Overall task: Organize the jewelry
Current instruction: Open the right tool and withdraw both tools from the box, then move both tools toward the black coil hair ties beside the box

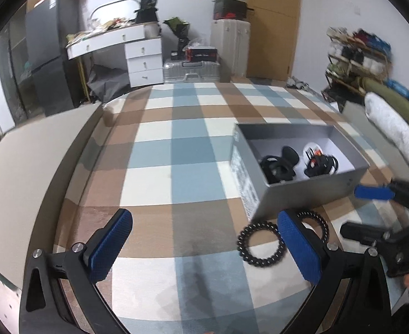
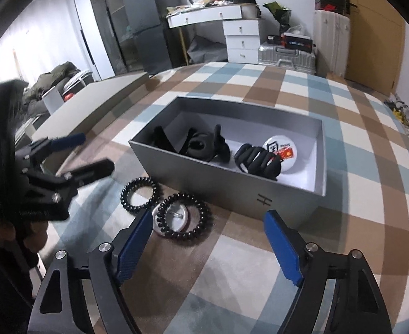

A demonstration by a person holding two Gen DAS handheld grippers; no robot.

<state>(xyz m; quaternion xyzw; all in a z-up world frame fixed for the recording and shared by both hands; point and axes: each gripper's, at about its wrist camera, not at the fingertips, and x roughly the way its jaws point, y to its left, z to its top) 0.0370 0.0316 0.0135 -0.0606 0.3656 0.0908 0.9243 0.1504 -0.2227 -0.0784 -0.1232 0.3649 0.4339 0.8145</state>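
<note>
My left gripper and right gripper hover with jaws spread, pinching nothing, over a checked bed cover. Two black coil hair ties and a pin badge lie just outside the grey box, marked "H" on its near wall.

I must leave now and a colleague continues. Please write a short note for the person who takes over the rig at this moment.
Left gripper: open, holds nothing.
Right gripper: open, holds nothing, just in front of the loose pieces.
Grey box: on the checked cover, already holds black pieces and a white badge.
Left outside: two black coil rings, one lying around a pin badge, in front of the box.
</note>
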